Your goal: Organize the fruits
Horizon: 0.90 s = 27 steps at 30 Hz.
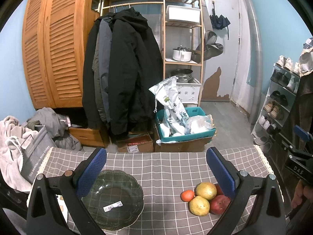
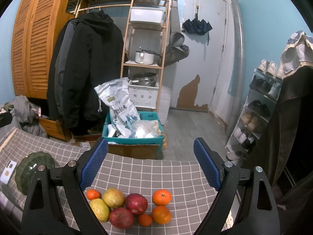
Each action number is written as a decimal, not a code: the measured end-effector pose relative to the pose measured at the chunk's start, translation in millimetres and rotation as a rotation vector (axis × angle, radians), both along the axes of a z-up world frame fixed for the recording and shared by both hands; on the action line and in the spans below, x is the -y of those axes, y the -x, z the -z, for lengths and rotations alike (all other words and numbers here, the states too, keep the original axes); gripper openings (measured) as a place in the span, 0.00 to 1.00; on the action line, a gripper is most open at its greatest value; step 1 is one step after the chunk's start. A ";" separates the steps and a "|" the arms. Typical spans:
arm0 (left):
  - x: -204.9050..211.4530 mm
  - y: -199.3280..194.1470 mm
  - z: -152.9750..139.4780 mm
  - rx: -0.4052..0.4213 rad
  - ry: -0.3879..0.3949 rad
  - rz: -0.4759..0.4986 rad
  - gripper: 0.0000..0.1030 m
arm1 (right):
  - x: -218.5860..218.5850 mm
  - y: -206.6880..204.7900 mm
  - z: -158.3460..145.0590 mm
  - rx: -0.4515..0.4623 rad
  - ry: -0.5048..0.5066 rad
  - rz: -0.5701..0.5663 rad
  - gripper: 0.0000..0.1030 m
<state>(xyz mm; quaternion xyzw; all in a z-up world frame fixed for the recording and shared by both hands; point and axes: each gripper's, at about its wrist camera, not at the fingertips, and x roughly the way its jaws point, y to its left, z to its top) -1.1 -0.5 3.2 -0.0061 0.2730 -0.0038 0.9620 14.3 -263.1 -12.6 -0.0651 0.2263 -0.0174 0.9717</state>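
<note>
Left wrist view: the left gripper (image 1: 156,168), jaws apart and empty, half hides a red apple (image 1: 220,203). The fruit pile (image 2: 129,207) lies near on the checked tablecloth (image 2: 156,176), green glass bowl (image 1: 113,197) left. The right gripper (image 2: 150,164) gapes empty above. Coats (image 1: 121,74) hang far behind.

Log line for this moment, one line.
left gripper open, above bowl | right gripper open, above fruit | bowl empty

My left gripper (image 1: 156,168) and my right gripper (image 2: 150,162) both hang spread wide, holding nothing.
</note>
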 end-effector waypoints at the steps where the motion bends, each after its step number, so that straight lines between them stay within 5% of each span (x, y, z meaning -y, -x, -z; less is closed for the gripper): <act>1: 0.6 0.1 -0.5 0.001 -0.001 0.001 1.00 | 0.1 0.1 -0.1 0.000 0.000 0.000 0.85; 27: 5.5 0.4 -4.7 0.001 0.007 0.002 1.00 | 1.0 0.3 -1.5 0.002 0.001 -0.001 0.85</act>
